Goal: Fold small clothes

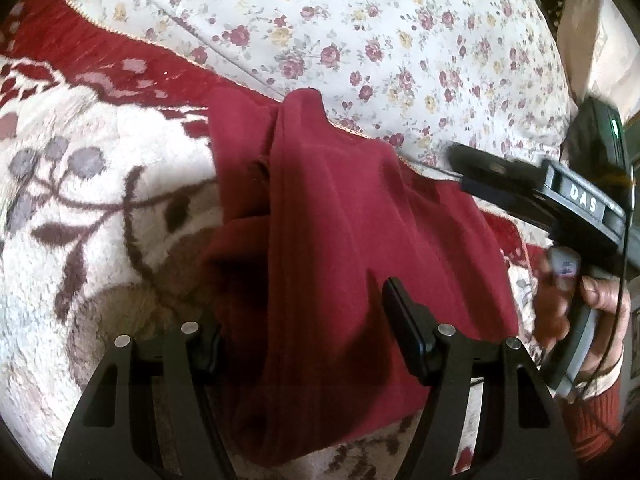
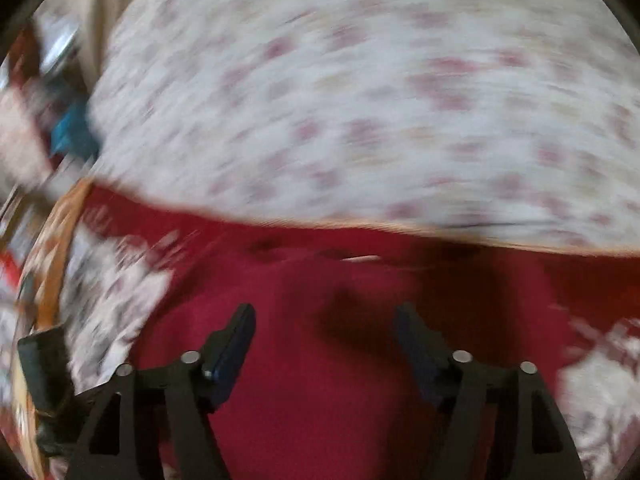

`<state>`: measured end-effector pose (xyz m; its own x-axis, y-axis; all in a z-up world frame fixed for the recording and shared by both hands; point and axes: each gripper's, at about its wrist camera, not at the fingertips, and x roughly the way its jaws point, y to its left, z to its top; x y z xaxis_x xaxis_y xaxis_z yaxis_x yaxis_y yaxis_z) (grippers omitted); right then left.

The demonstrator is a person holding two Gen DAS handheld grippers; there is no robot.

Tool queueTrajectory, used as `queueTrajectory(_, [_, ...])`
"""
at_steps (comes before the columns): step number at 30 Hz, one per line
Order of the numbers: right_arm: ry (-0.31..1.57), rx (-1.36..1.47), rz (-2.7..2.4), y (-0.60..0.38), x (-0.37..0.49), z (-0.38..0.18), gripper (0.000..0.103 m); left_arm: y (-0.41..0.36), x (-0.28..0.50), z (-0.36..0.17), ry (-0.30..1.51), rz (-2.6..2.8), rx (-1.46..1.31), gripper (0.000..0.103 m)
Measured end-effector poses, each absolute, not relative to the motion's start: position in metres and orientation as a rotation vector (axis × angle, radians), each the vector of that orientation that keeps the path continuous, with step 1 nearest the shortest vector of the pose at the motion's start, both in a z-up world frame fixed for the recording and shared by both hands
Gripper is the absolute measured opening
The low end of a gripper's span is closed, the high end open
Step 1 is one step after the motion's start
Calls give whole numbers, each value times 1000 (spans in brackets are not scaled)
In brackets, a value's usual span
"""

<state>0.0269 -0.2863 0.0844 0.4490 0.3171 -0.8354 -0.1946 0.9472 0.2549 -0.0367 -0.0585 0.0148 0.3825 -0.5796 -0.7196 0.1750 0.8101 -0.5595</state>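
1. A dark red garment (image 1: 340, 216) lies bunched on a fleecy cream blanket (image 1: 80, 200) with a brown leaf pattern. Behind it is a white sheet (image 1: 360, 32) printed with small roses.
2. The garment is narrowed lengthwise, with one long seam running up its middle and a fold of cloth rolled under on its left side. It looks partly folded, not finished: the far end rises in a peak and the surface is creased.
3. The left gripper (image 1: 304, 328) hangs low over the near end of the garment, its jaws wide. Cloth lies between and beneath the fingers, but the pads do not press on it.
4. The right gripper (image 2: 324, 344) has its jaws spread wide above the red cloth, nothing caught in them. Its own view is heavily smeared. Seen from the left camera, it sits at the garment's right edge, held in a hand (image 1: 592, 312) with a red knitted cuff.
5. My reading: one lengthwise fold is in. A crosswise fold and smoothing remain, and nothing is stacked or set aside within view.
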Motion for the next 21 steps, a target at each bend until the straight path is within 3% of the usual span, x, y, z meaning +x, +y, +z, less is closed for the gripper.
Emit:
queueTrajectory(8, [1251,-64,458,-153,78,46,84,-48,-34,11,1097,-517,-537,67])
queueTrajectory(17, [1316,-234,460,-126,91,15,86,-57,-33,13,1103,-503,-501,66])
queueTrajectory(19, [1285,-251,460,-134,88,17,66,-58,-32,14,1106,-504,-512,66])
queueTrajectory(20, [1270,-252,476,-138,86,19,63,-57,-32,14,1110,-507,-521,66])
queueTrajectory(21, [1250,-232,495,-144,84,24,51,-56,-31,14,1113,-511,-530,66])
